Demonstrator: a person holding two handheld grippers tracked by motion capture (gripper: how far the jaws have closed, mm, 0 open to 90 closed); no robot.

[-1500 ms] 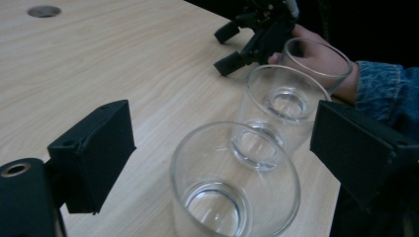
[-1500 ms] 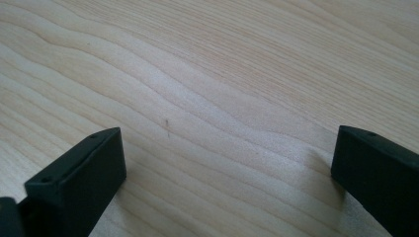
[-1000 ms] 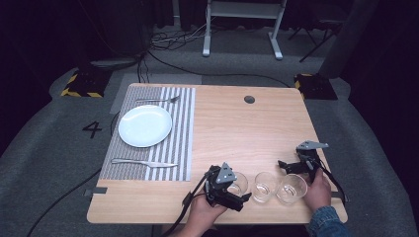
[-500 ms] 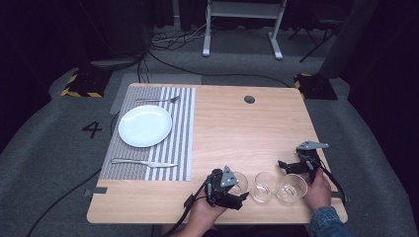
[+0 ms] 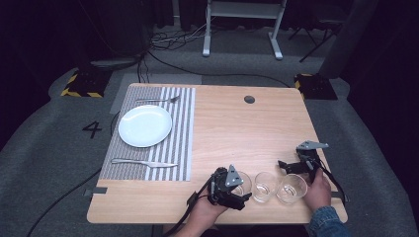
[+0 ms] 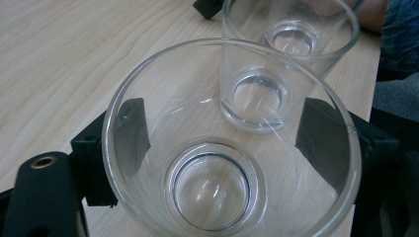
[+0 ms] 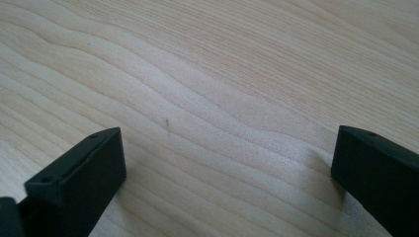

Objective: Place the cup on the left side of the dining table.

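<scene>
Three clear glasses stand in a row near the table's front edge. My left gripper (image 5: pixel 241 189) reaches in from the left around the left glass (image 5: pixel 243 180). In the left gripper view its jaws have just been closing and both pads (image 6: pixel 132 129) press the wall of this glass (image 6: pixel 232 163), so my left gripper (image 6: pixel 226 131) is shut on it. Behind it stand the middle glass (image 6: pixel 254 94) and the right glass (image 6: pixel 296 34). My right gripper (image 5: pixel 282 164) rests behind the right glass (image 5: pixel 291 188), open (image 7: pixel 227 163) over bare wood.
A striped placemat (image 5: pixel 180 148) lies at the left with a white plate (image 5: pixel 145 125), a fork (image 5: pixel 158 100) behind it and a knife (image 5: pixel 143 162) in front. A cable hole (image 5: pixel 249 99) sits near the far edge. The middle glass (image 5: pixel 265 186) stands close to its neighbours.
My left gripper has edged slightly right and its jaws have closed onto the left glass. The right hand and the other two glasses have kept still.
</scene>
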